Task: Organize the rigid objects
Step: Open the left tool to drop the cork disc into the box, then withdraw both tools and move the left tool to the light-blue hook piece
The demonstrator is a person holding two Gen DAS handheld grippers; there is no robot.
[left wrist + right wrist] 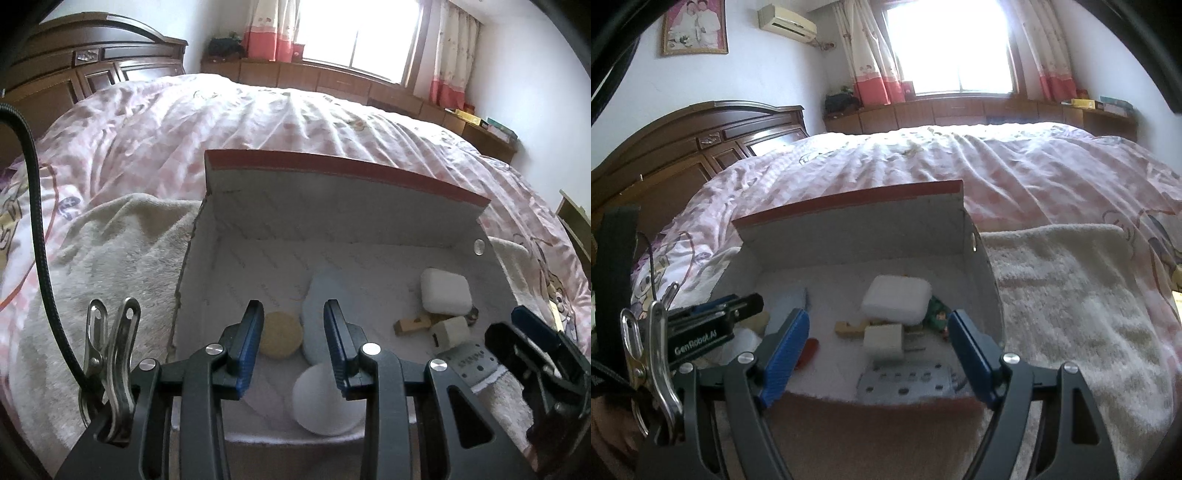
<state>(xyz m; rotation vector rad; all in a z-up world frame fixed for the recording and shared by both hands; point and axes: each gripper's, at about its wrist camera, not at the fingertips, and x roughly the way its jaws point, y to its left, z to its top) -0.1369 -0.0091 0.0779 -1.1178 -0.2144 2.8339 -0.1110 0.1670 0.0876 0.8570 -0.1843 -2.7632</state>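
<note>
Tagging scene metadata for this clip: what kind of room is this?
A home bedroom, almost certainly. A bed with a pink quilt and dark wooden headboard fills the view, with a curtained window behind. The open cardboard box of small objects sits on the bed.

Both cameras ride close above the near edge of the open cardboard box [343,221], tilted down into it and facing the window [354,33] across the bed [258,122]. The left wrist view sits toward the box's left side, its headboard [92,70] far left. The right wrist view sits toward the box's right side. Both share the box's interior, including the white rounded case [446,290] [897,300].
</note>
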